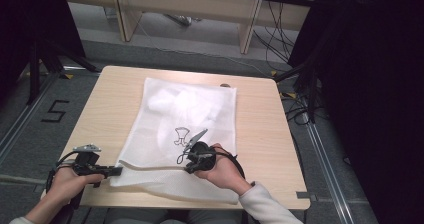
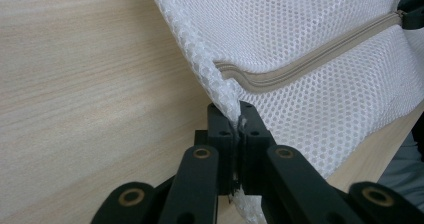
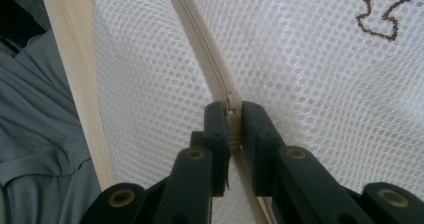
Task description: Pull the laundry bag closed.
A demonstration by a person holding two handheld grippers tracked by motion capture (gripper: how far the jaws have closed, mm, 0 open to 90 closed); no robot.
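Note:
A white mesh bag lies flat on the wooden table, with a beige zipper running along its near edge. My left gripper is shut on the bag's near left corner; in the left gripper view the mesh is pinched between the jaws of this gripper, just beside the end of the zipper. My right gripper is shut on the zipper farther right. In the right gripper view, its jaws clamp a small piece on the zipper, likely the slider.
A small brown outline drawing is printed on the bag's middle. Something white bulks inside the bag's far part. The table's near edge runs close to the zipper, with the person's grey clothing beyond it. Black curtains and cables surround the table.

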